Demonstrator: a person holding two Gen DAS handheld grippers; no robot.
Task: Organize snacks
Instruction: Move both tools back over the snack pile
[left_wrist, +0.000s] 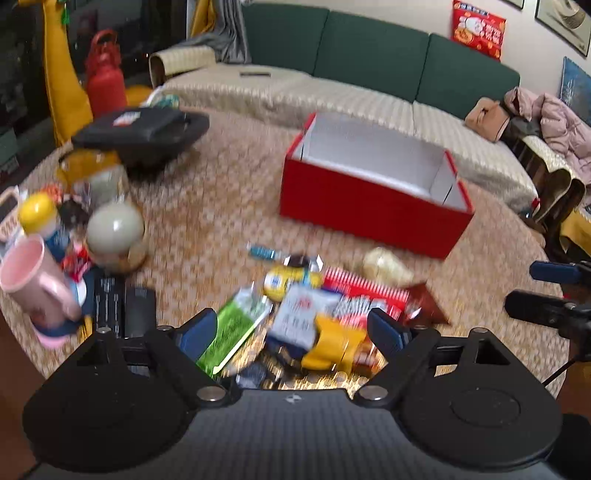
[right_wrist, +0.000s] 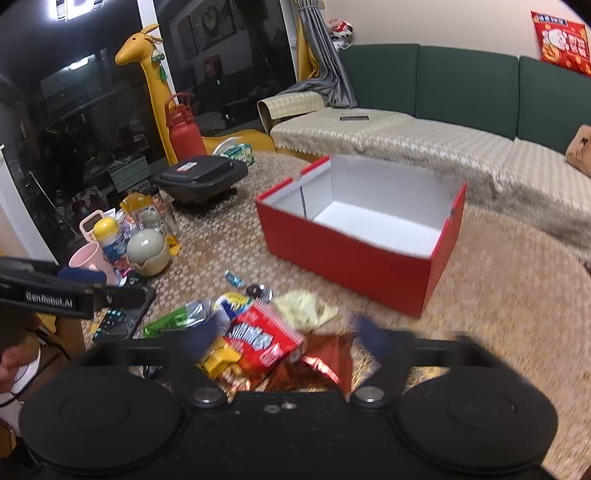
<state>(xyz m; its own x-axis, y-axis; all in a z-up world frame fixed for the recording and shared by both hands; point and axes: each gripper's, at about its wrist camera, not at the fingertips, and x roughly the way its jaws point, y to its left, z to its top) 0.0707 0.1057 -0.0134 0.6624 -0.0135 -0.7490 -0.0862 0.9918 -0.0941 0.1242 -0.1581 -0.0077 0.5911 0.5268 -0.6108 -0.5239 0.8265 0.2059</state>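
Both jaws apart, nothing held. Left gripper hangs right above the snack pile; right gripper too. Red box sits empty beyond. I'd pinch one top packet, lift clear.

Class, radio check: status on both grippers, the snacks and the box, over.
Left gripper open, over the snack pile. Right gripper open, nothing held. Red box empty, snacks not yet in. Nothing between pile and box.

One red box, one pink mug, one red bottle, two remotes
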